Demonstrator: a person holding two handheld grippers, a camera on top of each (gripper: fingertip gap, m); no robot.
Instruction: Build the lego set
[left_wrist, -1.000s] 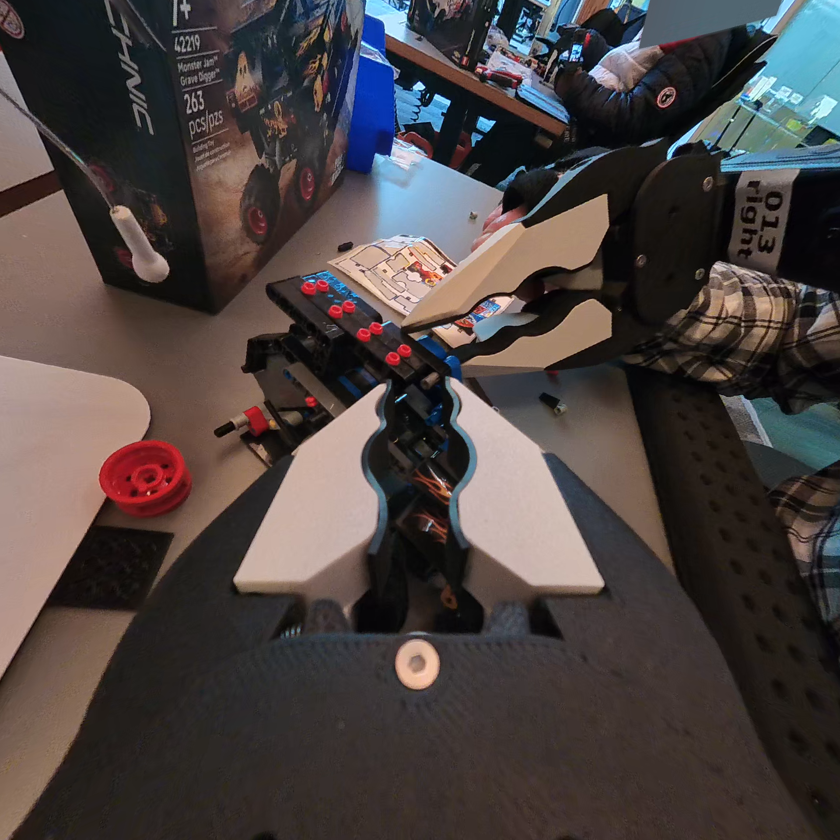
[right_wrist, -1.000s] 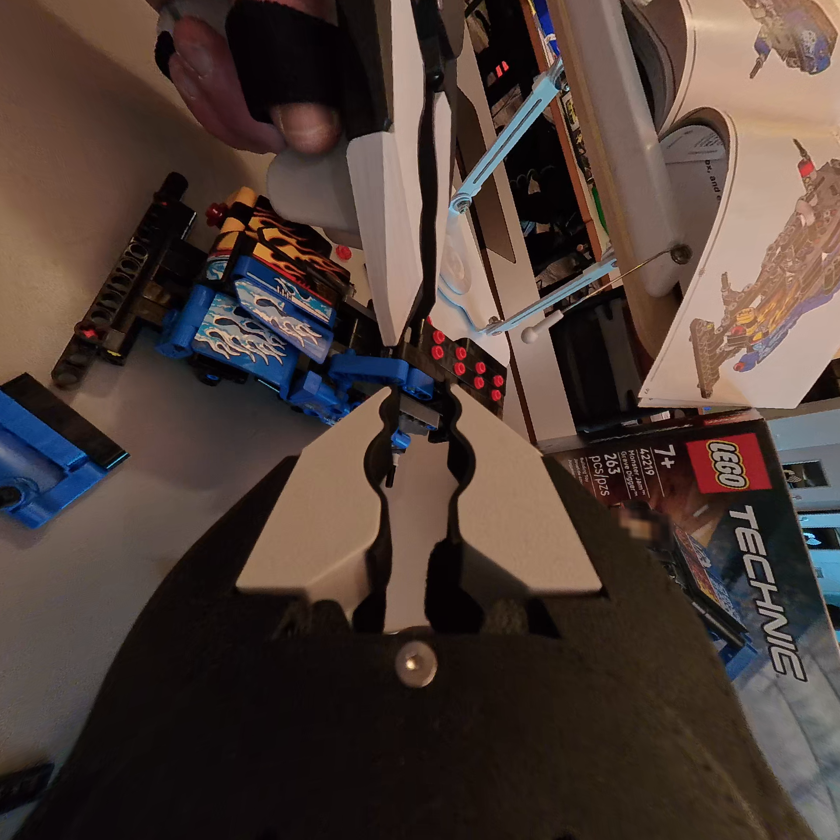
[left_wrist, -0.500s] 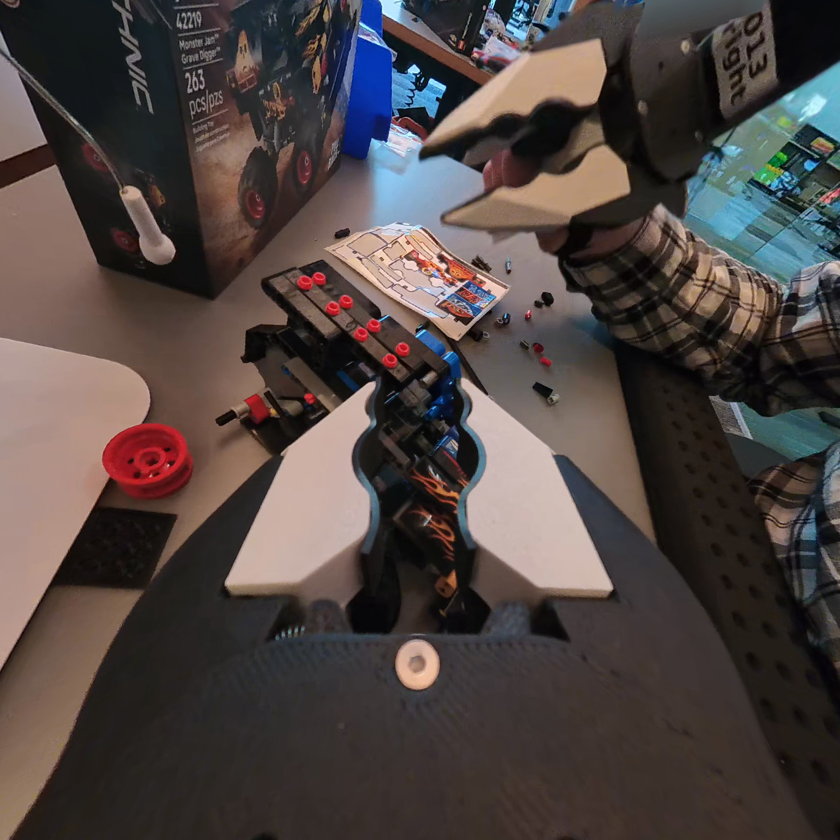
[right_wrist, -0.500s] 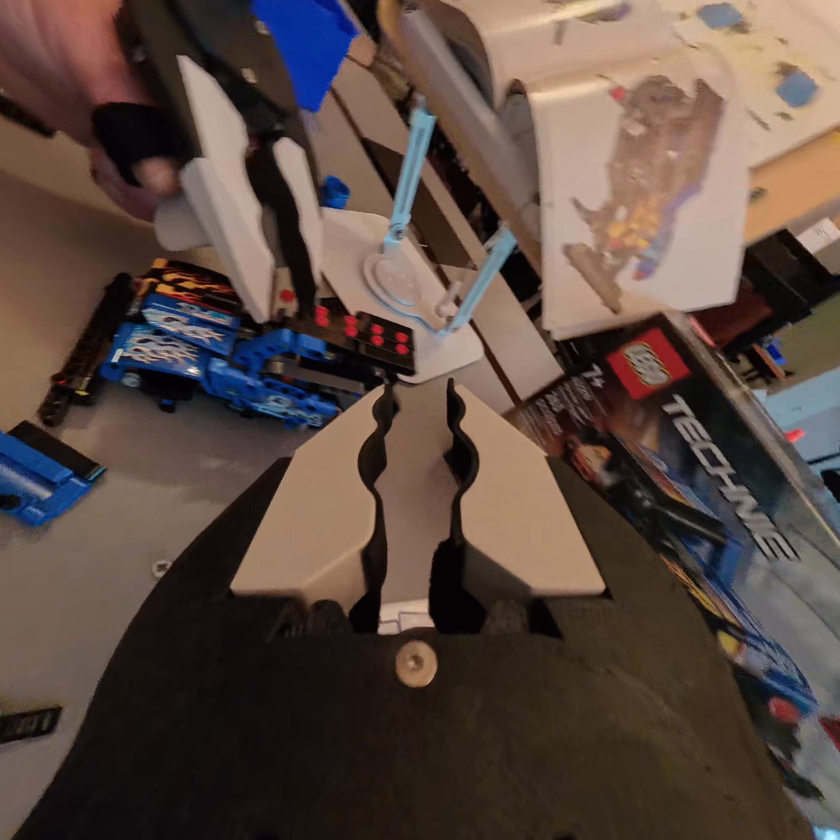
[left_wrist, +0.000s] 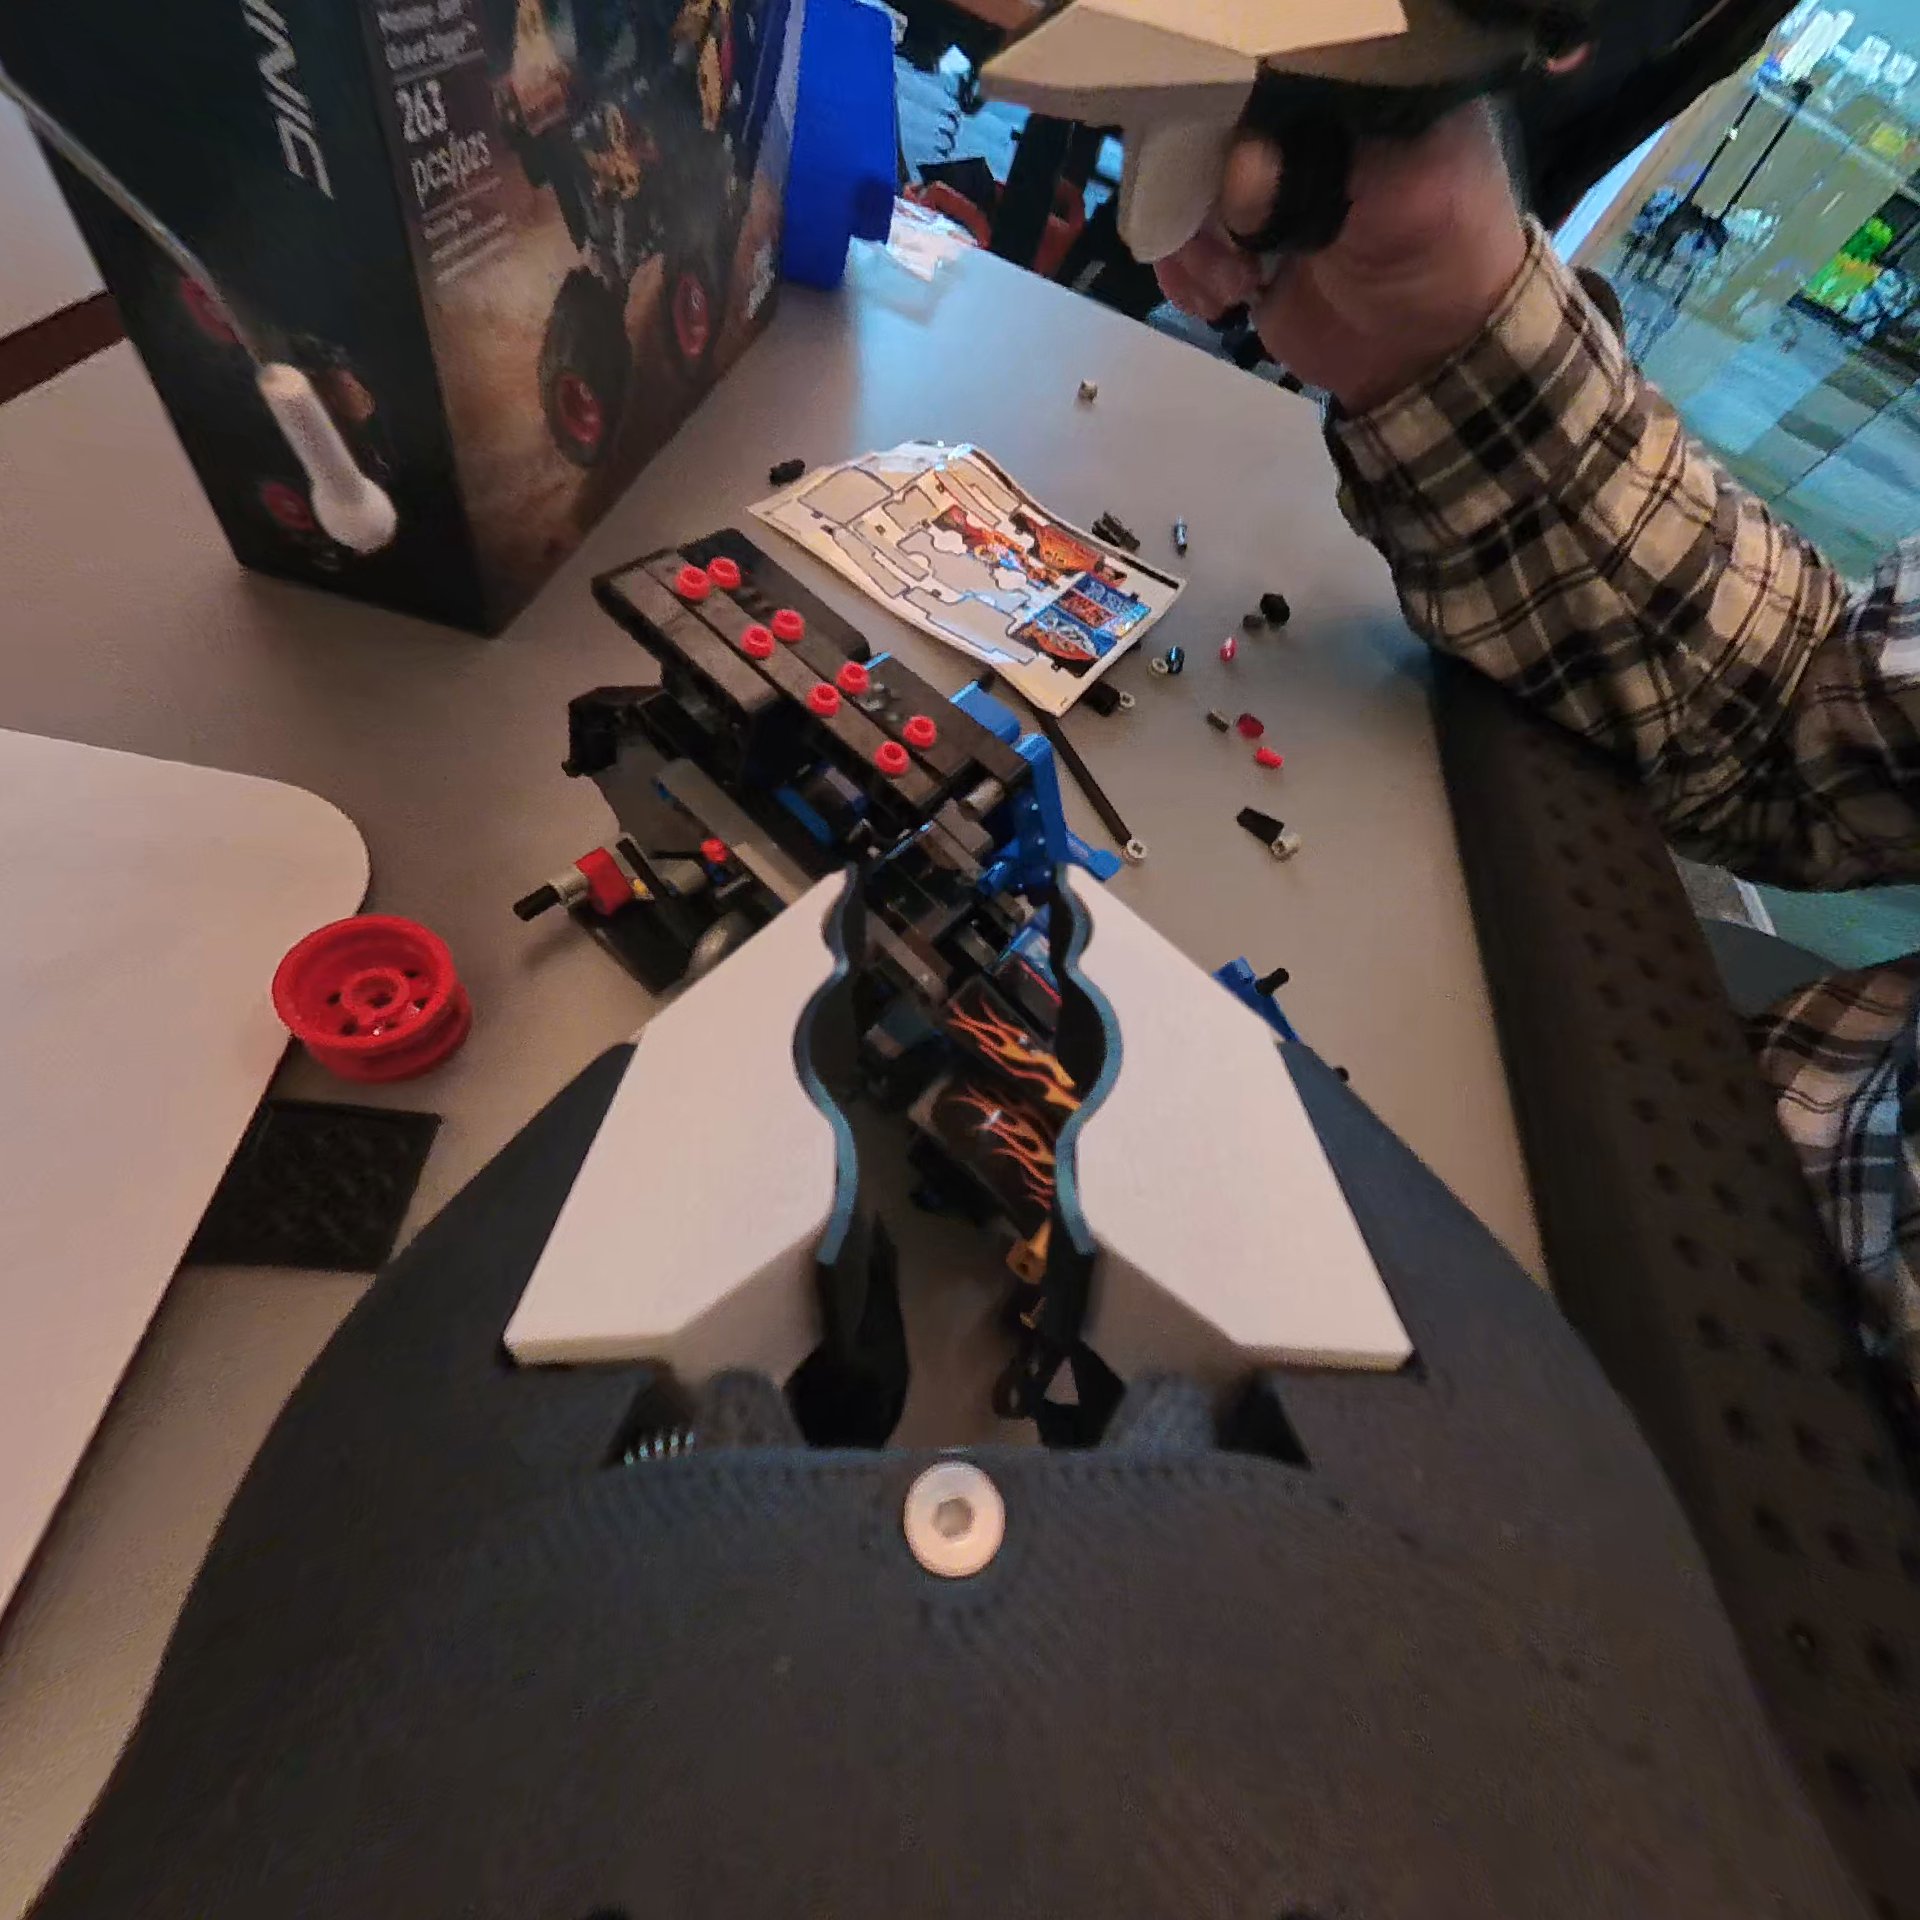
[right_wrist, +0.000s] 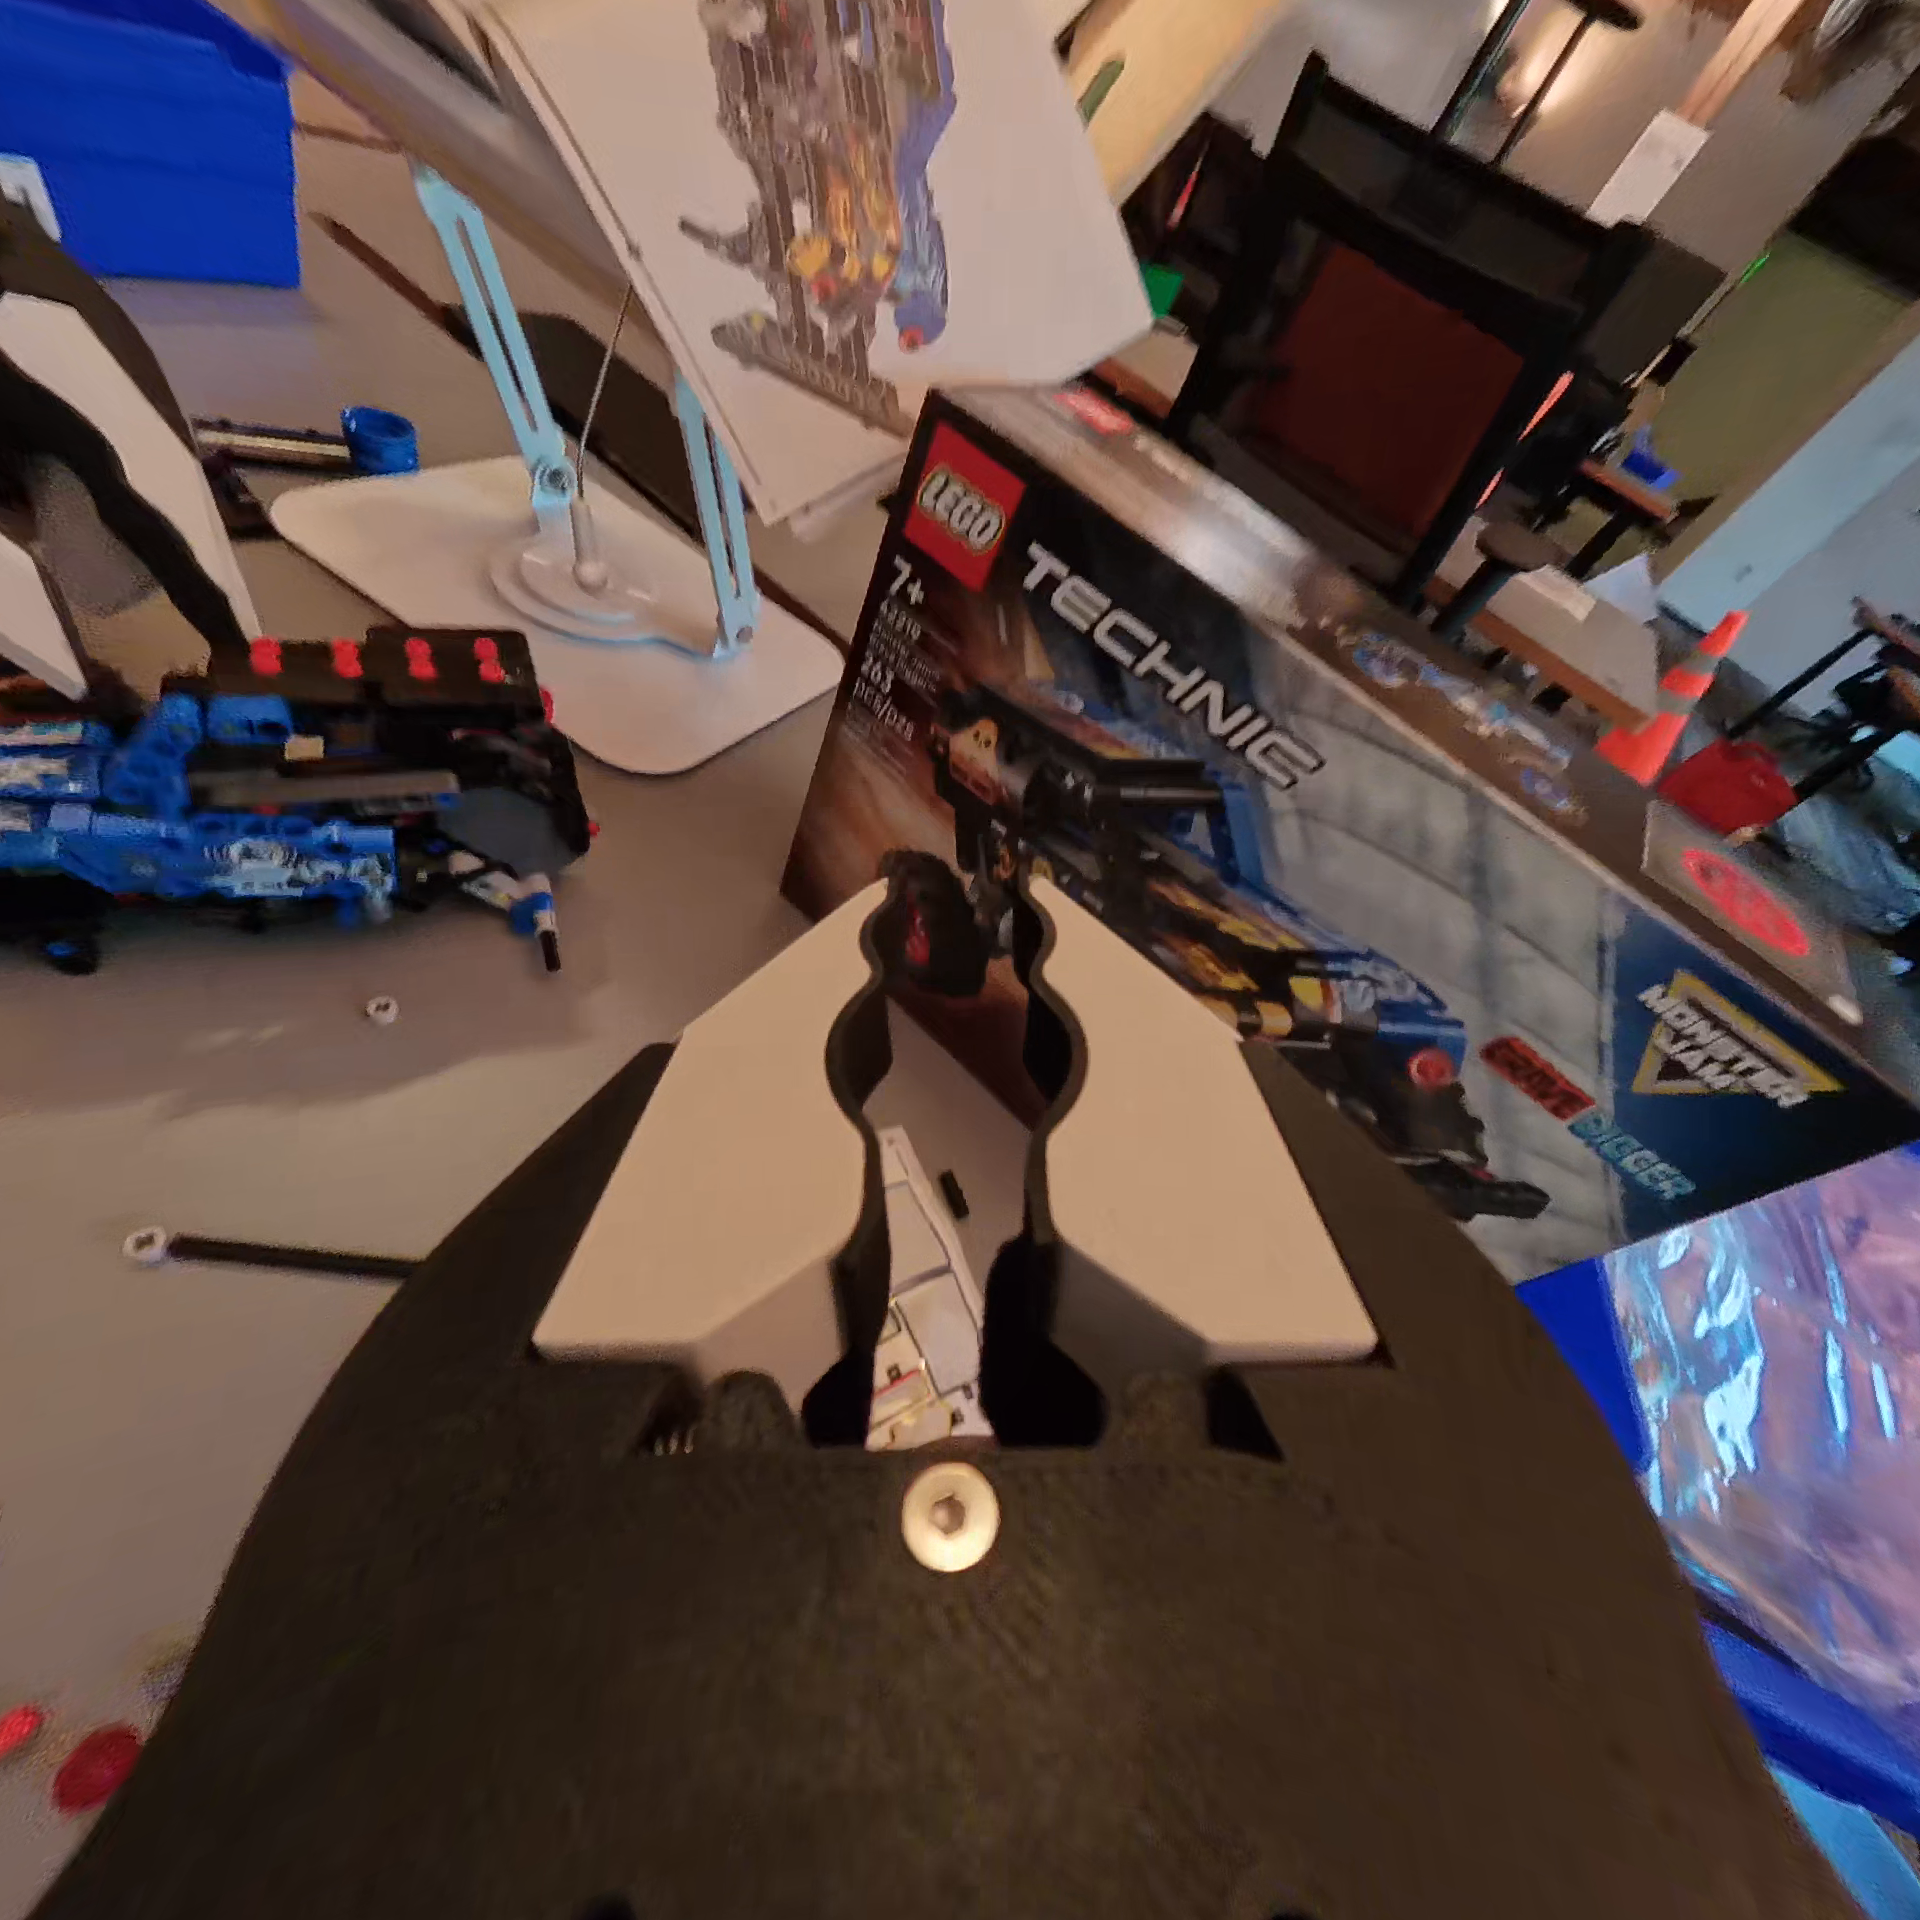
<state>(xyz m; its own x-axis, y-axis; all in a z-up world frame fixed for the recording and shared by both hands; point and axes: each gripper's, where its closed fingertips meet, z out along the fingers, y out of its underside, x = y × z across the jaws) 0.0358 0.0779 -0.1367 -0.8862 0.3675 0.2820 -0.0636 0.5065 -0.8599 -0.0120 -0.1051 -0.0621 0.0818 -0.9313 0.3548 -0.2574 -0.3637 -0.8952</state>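
The half-built lego truck (left_wrist: 821, 717), black and blue with red pins and flame panels, rests on the grey table (left_wrist: 260, 644). My left gripper (left_wrist: 956, 914) is shut on its near end, a finger on each side of the flame panel (left_wrist: 1003, 1101). The truck also shows in the right wrist view (right_wrist: 281, 790), with a finger (right_wrist: 114, 447) of the left gripper above it. My right gripper (right_wrist: 956, 914) is open and empty, raised above the table and pointing at the lego box (right_wrist: 1143, 790). One of its fingers (left_wrist: 1122, 62) shows at the top of the left wrist view.
The lego box (left_wrist: 468, 260) stands at the back left. A sticker sheet (left_wrist: 966, 561) and small loose parts (left_wrist: 1236, 717) lie behind the truck. A red wheel hub (left_wrist: 369, 997) lies beside a white stand base (left_wrist: 125, 987). A black axle (right_wrist: 281, 1257) lies near the truck. A booklet (right_wrist: 831, 208) hangs on the stand. The gap from one gripper's tips to the other's is roughly 20 cm. The red wheel hub (left_wrist: 369, 997) is about 10 cm from my left fingertips and 25 cm from my right.
My right gripper has left the truck, risen and swung towards the box. My left gripper's jaws stand a little wider around the truck than a second ago.
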